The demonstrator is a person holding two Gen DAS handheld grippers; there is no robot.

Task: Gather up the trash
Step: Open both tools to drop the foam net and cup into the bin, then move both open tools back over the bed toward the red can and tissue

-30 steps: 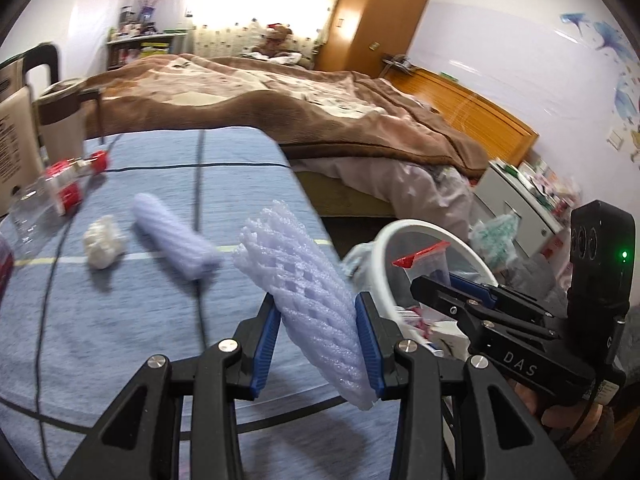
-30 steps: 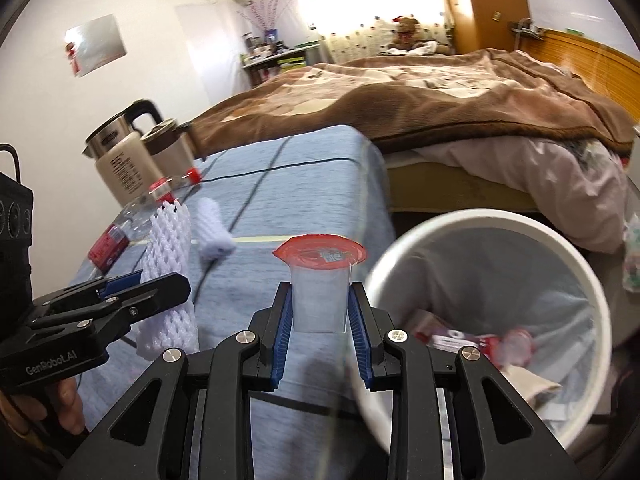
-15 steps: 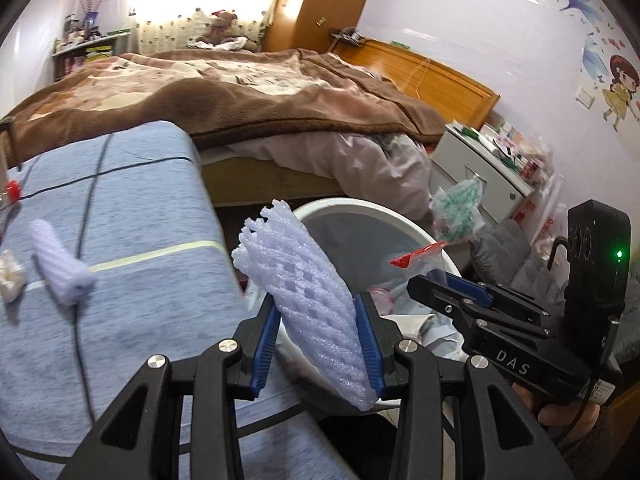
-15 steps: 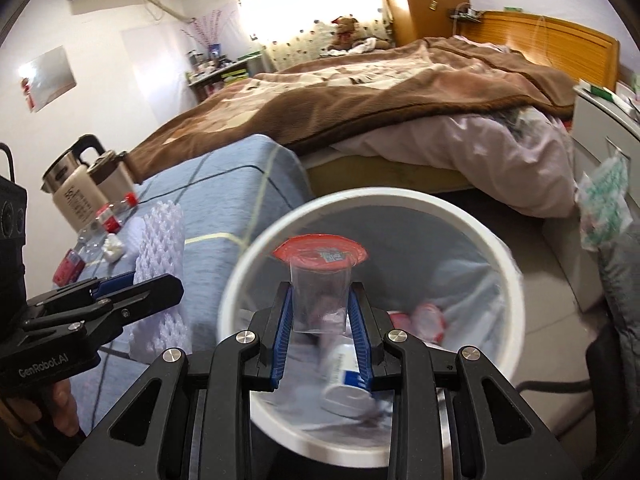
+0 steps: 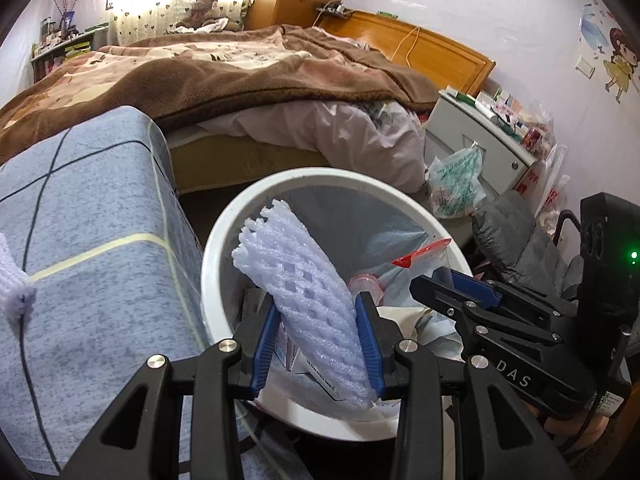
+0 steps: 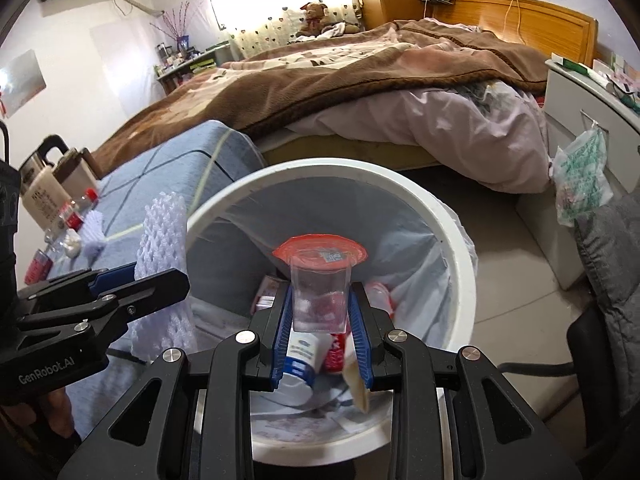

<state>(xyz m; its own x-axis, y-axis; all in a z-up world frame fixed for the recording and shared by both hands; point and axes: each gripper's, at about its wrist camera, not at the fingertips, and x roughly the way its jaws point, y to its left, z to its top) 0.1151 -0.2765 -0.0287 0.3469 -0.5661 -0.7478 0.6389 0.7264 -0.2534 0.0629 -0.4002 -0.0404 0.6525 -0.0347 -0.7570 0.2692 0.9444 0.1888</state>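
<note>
Right gripper point(image 6: 320, 320) — jaws clamped on clear cup point(image 6: 319, 292), red foil lid, above white bin point(image 6: 460, 264). Left gripper point(image 6: 138, 278) alongside — gripping white foam net point(image 6: 164, 224). Trash inside bin.

Both your grippers tilt downward, side by side.
Your left gripper point(image 5: 316, 340) and right gripper point(image 6: 320, 320) are each clamped on something.

A bed point(image 6: 360, 92) with a brown blanket point(image 5: 224, 76) fills the far side. A teddy bear point(image 6: 316, 14) sits by the far curtain point(image 6: 256, 12). At right stands a white cabinet point(image 5: 476, 136) with a plastic bag point(image 6: 580, 184) hanging from it. At left stands a kettle point(image 6: 42, 184).
</note>
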